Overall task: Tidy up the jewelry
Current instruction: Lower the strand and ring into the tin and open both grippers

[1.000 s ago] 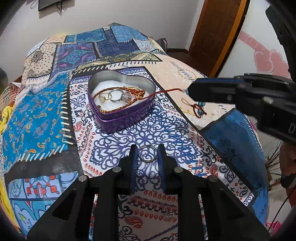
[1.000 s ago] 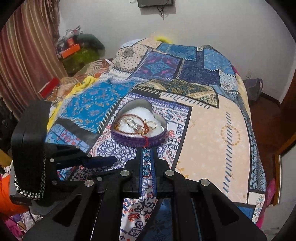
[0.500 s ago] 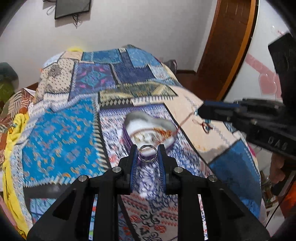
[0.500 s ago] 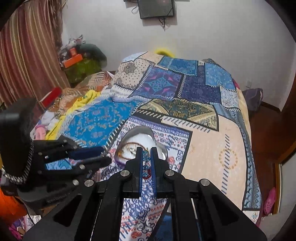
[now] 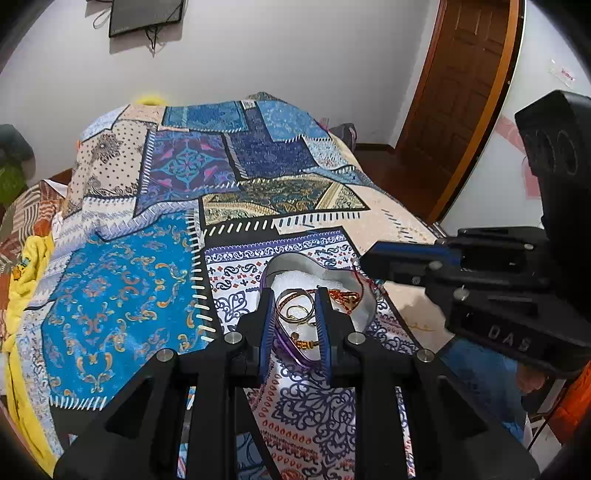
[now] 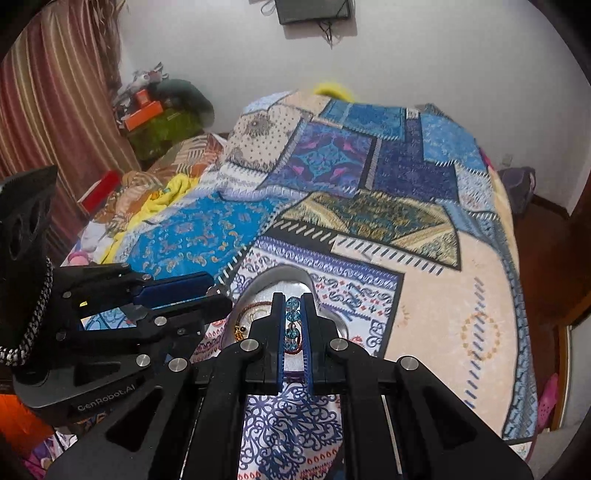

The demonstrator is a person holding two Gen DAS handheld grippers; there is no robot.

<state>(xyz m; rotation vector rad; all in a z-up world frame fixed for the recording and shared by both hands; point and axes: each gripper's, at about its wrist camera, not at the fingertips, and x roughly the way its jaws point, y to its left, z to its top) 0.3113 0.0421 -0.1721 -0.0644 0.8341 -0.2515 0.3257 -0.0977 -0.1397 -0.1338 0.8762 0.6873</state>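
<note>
Patchwork bedspread (image 5: 122, 295) is seen in both views, with a heart-shaped tin (image 5: 291, 260) resting on its blue-and-white patterned patch.

Left wrist view: left gripper (image 5: 294, 299) is held over the tin, its fingers (image 5: 269, 314) set a moderate gap apart. Between them, gold rings (image 5: 295, 310) and a coil of reddish-gold cord are framed, lying on the tin's white lining; whether any ring is pinched or merely seen through the gap cannot be told. A beaded gold piece (image 5: 304, 344) is seen lower between the fingers, near the tin's purple rim. To the right of the fingers, the right gripper (image 5: 365, 258) reaches in sideways, and a red cord (image 5: 360, 282) runs from its tip down into the tin.

Right wrist view: right gripper (image 6: 294, 306) has its fingers drawn narrow on a blue beaded strand (image 6: 293, 317), three faceted beads stacked in the gap. This strand is hidden in the left wrist view. Beyond and below the fingertips, the tin (image 6: 291, 277) is largely covered by the fingers; only part of its silver wall and a bit of gold jewelry to the left of the fingers show. Left gripper (image 6: 218, 295) enters from the left, its tips over the tin's left edge, with the fingers apart. A wall-mounted screen (image 6: 314, 10) is seen above the bed.
</note>
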